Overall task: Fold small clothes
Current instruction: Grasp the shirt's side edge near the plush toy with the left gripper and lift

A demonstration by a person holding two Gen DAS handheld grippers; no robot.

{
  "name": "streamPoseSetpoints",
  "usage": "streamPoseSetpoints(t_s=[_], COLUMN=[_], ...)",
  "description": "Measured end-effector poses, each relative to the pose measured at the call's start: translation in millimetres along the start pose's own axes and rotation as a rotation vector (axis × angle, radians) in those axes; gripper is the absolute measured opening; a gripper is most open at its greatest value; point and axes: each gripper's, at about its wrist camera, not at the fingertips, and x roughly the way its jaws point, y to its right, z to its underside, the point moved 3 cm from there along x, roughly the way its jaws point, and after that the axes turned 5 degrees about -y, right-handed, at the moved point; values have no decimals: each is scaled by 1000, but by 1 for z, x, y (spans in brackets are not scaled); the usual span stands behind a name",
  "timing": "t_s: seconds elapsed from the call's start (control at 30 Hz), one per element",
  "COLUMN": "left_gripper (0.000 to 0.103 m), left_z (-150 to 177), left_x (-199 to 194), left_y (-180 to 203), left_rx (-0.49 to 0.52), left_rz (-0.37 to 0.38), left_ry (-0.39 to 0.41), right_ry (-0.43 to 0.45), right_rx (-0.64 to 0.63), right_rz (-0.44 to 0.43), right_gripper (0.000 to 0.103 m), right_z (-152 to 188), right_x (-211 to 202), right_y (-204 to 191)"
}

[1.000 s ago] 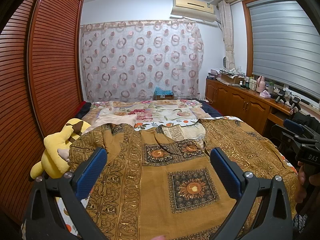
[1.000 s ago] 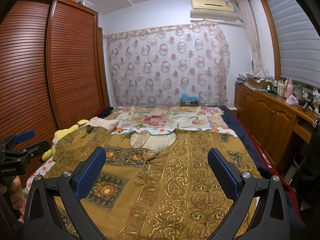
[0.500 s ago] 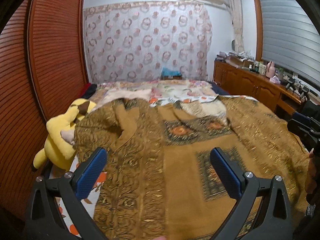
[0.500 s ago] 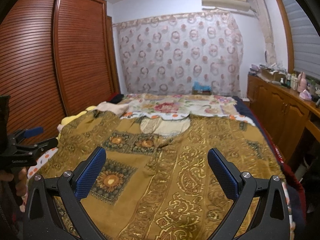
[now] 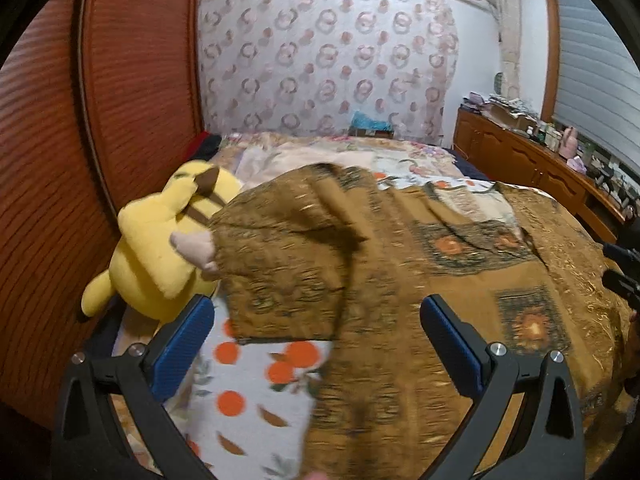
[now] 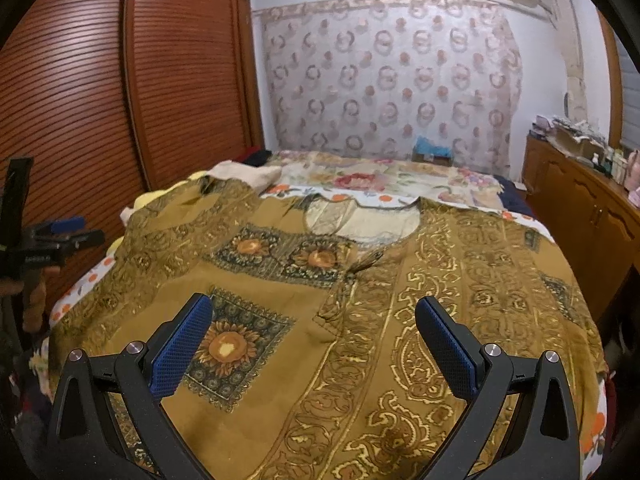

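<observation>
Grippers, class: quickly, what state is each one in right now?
Left gripper: open, holding nothing, over the brown garment.
Right gripper: open, holding nothing, above the same garment.

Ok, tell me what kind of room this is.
Very likely a home bedroom: a bed with an orange-print white sheet, a tall slatted reddish-wood wardrobe beside it, and a yellow plush toy at the bed's edge.

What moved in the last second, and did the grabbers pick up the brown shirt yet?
Not yet. The left gripper swung down and to the left, toward the shirt's sleeve beside the yellow plush toy. The right gripper dipped closer over the brown shirt. Both jaws stayed open and empty. The shirt still lies spread flat on the bed.
</observation>
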Motion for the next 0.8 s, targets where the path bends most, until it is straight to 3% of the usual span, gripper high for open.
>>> streamPoseSetpoints(t_s=[0.17, 0.27, 0.33, 0.4, 0.6, 0.8], left_gripper=[96, 81, 63, 55, 52, 6], left_z=[4, 8, 9, 12, 13, 9], left_x=[17, 32, 46, 55, 71, 72], left_y=[-32, -43, -45, -45, -43, -44], left_rx=[-50, -67, -75, -86, -42, -1], left_rz=[28, 43, 69, 90, 59, 44], left_ry=[-50, -103, -145, -180, -215, -220], right_ry=[-41, -63, -76, -88, -113, -116], right_rx=[-9, -16, -21, -22, -14, -4], right_rz=[-13, -11, -9, -7, -15, -13], right_gripper=[103, 103, 103, 103, 103, 103], right_z=[9, 12, 15, 19, 21, 22], right_x=[11, 15, 19, 23, 27, 26], right_y=[-5, -7, -8, -9, -8, -7])
